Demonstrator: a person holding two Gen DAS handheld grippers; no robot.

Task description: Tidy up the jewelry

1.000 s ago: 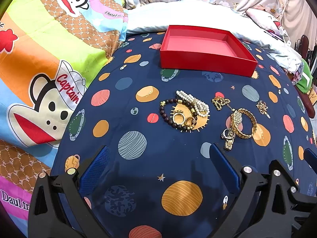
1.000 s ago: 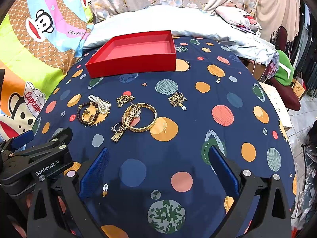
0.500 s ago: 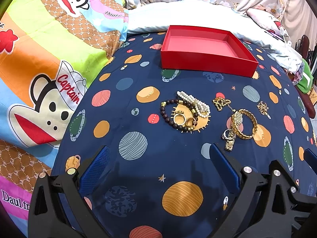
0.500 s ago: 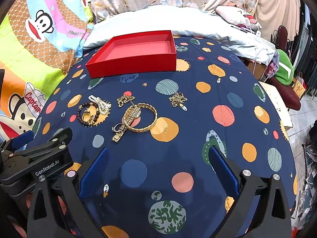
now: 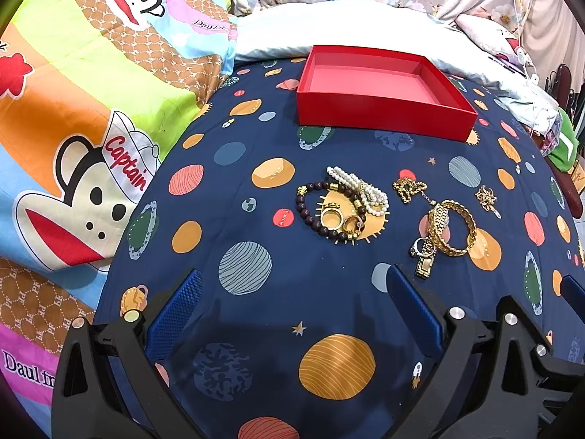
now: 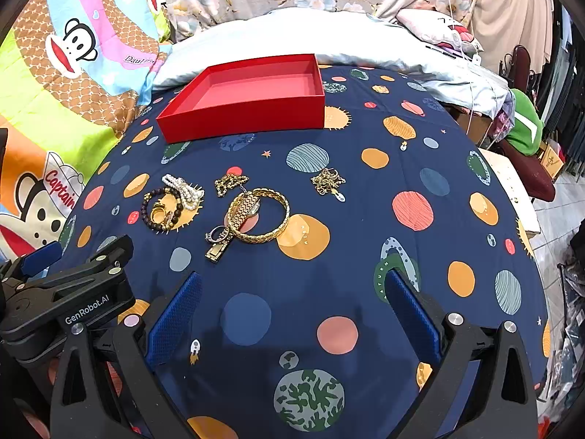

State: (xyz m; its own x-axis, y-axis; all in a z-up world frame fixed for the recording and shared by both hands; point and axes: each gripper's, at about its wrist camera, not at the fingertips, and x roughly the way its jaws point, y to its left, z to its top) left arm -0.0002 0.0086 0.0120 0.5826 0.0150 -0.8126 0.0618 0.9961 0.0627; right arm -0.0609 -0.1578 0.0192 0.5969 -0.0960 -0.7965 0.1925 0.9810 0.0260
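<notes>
A red open box (image 5: 380,91) (image 6: 248,91) sits empty at the far side of the navy planet-print cloth. Nearer lie a dark bead bracelet (image 5: 310,216) (image 6: 150,216) around two gold rings (image 5: 331,217), a pearl bracelet (image 5: 360,188) (image 6: 184,188), a small gold chain (image 5: 407,188) (image 6: 228,183), a gold bangle with a gold watch (image 5: 453,226) (image 6: 257,216), a silver ring (image 6: 217,234) and another gold chain (image 5: 486,197) (image 6: 327,183). My left gripper (image 5: 292,303) and right gripper (image 6: 292,307) are open and empty, short of the jewelry.
A monkey-print blanket (image 5: 73,128) lies to the left and a white pillow (image 5: 347,25) behind the box. The bed's right edge drops to a chair with a green garment (image 6: 526,128). My left gripper's body (image 6: 65,300) shows at the lower left of the right wrist view.
Both views have shifted very slightly; the jewelry and the box have not moved, and both grippers stay open.
</notes>
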